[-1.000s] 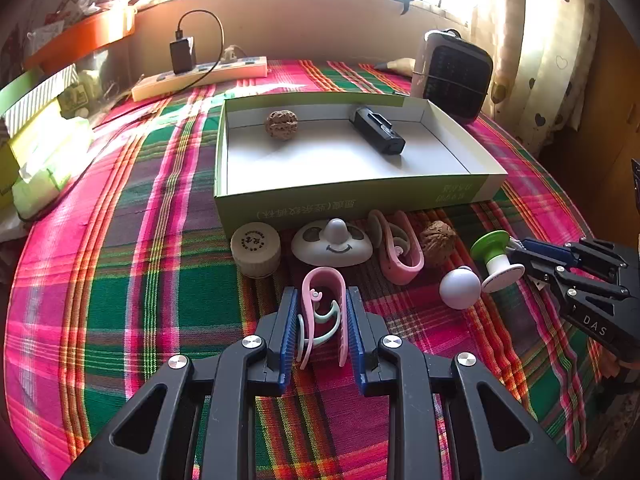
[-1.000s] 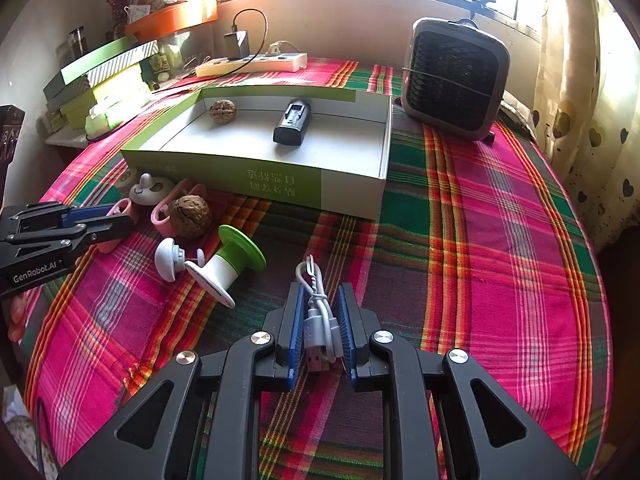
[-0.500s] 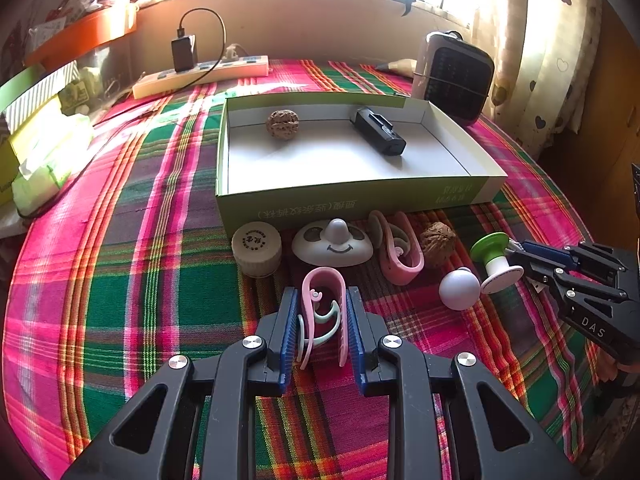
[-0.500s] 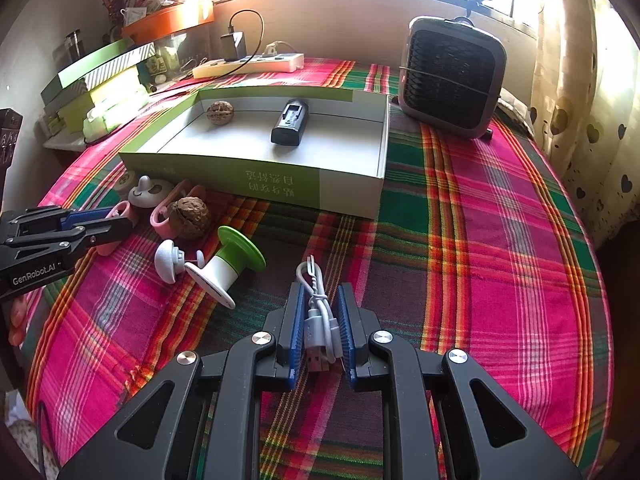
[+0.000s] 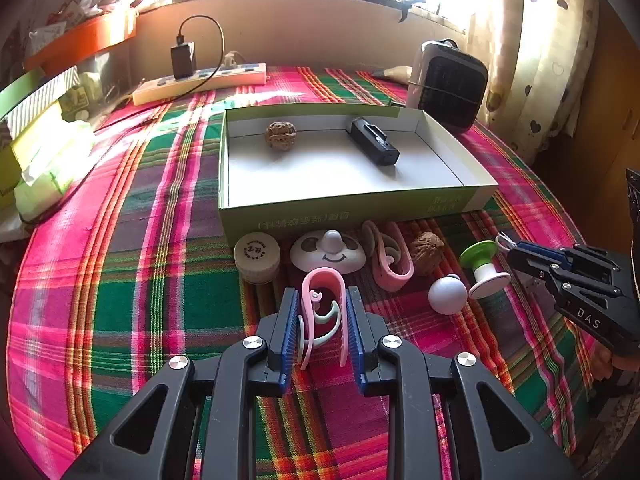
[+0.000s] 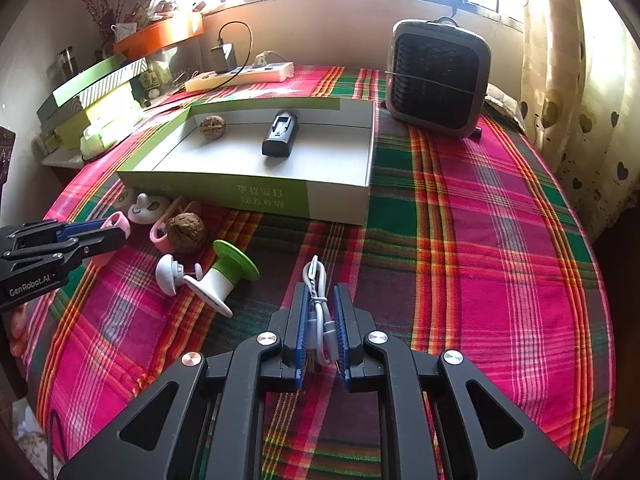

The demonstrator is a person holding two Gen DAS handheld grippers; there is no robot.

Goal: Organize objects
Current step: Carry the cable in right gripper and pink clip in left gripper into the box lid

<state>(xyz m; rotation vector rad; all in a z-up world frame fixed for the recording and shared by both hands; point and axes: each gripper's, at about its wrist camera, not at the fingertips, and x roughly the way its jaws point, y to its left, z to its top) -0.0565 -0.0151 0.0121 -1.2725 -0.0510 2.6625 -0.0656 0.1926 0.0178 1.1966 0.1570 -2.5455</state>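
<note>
Down at the six o'clock edge of its own wrist view, the left gripper (image 5: pixel 322 320) has its blue pads clamped on a pink looped plastic clip with a pale green curl inside (image 5: pixel 322 304), whose rounded end pokes out toward twelve o'clock. Just beyond it, along the near wall of the shallow green-and-white cardboard box (image 5: pixel 344 216), lie a round tan cap (image 5: pixel 257 254), a white disc with a smiling face (image 5: pixel 327 254), a second pink clip (image 5: pixel 390 256) and a brown walnut (image 5: pixel 426 251). At about three o'clock from the held clip sit a white ball (image 5: pixel 447 293) and a green-topped white spool (image 5: pixel 483 269), close to the other gripper's tips.

Seen from its own wrist, the right gripper (image 6: pixel 320 322) is shut on a bundled white USB cable (image 6: pixel 318 304); the cable's loop sticks out past the pads at twelve o'clock, over the red-and-green plaid tablecloth (image 6: pixel 480 240). The box lies farther off at eleven o'clock and holds another walnut (image 6: pixel 213 127) and a black rectangular battery pack (image 6: pixel 281 138). A grey square fan heater (image 6: pixel 438 78) stands at one o'clock, just beside the box's right corner, and a cream power strip (image 6: pixel 240 74) lies along the wall behind.
</note>
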